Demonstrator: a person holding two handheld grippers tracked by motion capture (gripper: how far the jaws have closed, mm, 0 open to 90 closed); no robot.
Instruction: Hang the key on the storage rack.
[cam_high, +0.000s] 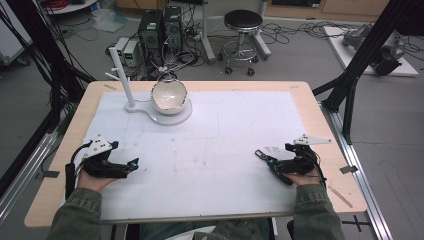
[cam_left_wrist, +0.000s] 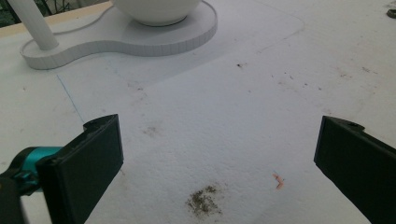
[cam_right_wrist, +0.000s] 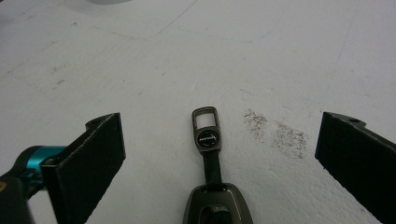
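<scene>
High view: the white foam mat (cam_high: 220, 145) covers most of the wooden table (cam_high: 325, 140), and at its far left sits a white stand (cam_high: 150, 109) with a thin post (cam_high: 122, 75) and a white bowl (cam_high: 169, 96) on its round base. My two hands rest near the front edge, well apart, the left gripper (cam_high: 131, 164) at one side and the right gripper (cam_high: 262, 156) at the other, both pointing inward across the mat.

I judge this to be the start of the pick-up: the car key fob (cam_right_wrist: 217, 210) lies flat on the mat right in front of my right gripper, between its jaws but touching neither. Its short strap runs forward to a small metal clip (cam_right_wrist: 206, 128) with a round badge. In the high view the key shows as a small dark shape at my right fingertips (cam_high: 260, 154). A patch of dark specks (cam_right_wrist: 280, 135) stains the mat just beside it.

My right jaws stand wide apart, holding nothing; the pads (cam_right_wrist: 100, 149) are clear of the fob on both sides. My left jaws are equally wide over bare mat, with nothing between them.

The next move, as I see it, calls for easing the right gripper forward and down so the pads flank the fob's body, then closing squarely on it, since the smooth shell could slip.
</scene>
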